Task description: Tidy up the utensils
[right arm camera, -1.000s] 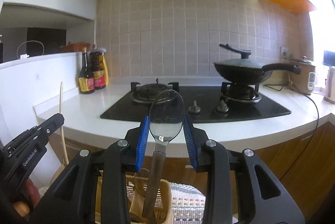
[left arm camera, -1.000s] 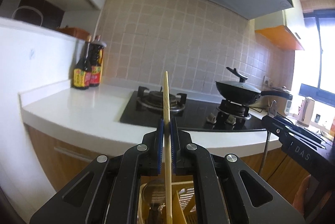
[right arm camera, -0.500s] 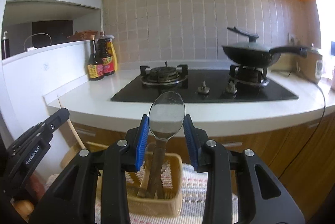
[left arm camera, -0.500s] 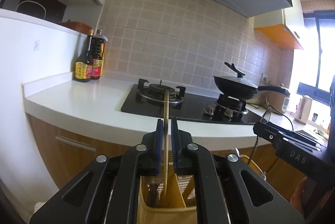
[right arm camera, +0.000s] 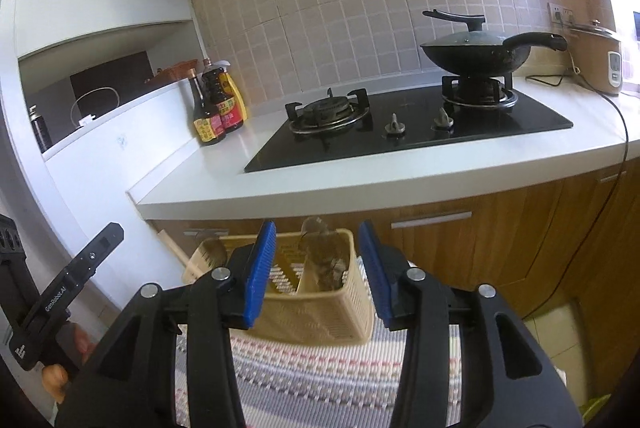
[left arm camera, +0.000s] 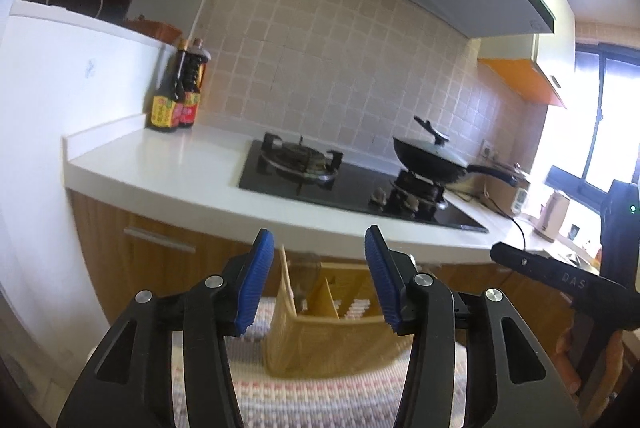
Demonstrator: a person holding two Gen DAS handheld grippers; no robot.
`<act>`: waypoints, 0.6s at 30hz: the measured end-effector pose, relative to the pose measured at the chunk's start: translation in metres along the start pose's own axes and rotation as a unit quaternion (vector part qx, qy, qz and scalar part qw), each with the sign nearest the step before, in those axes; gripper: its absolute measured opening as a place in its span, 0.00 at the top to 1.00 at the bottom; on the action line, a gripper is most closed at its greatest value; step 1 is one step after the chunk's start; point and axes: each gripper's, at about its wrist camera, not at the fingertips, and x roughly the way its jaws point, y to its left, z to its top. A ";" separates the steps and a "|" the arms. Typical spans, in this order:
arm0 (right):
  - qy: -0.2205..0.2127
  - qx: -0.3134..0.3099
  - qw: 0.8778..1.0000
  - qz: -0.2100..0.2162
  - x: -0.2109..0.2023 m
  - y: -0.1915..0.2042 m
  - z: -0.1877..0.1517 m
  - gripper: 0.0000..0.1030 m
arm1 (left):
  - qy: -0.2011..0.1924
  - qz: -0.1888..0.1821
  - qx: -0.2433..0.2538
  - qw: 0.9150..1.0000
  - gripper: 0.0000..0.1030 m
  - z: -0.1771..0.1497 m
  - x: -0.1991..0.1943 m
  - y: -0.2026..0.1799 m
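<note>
Utensils (right arm camera: 322, 260) in basket (right arm camera: 320, 312) ahead | left gripper (left arm camera: 319, 278), right gripper (right arm camera: 317, 268) opening, empty | drop-off step; next probably grab another

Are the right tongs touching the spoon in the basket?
Apart. The right wrist view shows the right tongs opening, both blue pads clear of the spoon, which stands in the basket beyond them.

A perforated beige plastic utensil basket (right arm camera: 320, 312) is seen on a woven striped cloth mat (right arm camera: 320, 380). The spoon (right arm camera: 320, 248) in it looks like polished metal. Ribbed blue pads (left arm camera: 256, 280) are carried on matt black plastic fingers.
</note>
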 end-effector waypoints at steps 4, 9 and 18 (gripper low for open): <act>0.022 -0.011 1.000 -0.020 -0.010 0.007 -0.010 0.61 | 0.046 -0.002 0.009 0.999 0.55 -0.006 -0.011 -0.003; 0.117 -0.045 0.991 -0.055 -0.008 0.017 -0.042 0.61 | 0.149 -0.001 0.037 0.988 0.53 -0.031 -0.007 -0.001; 0.282 -0.008 0.958 -0.045 0.011 -0.005 -0.107 0.61 | 0.265 -0.010 0.040 0.963 0.54 -0.083 -0.005 0.018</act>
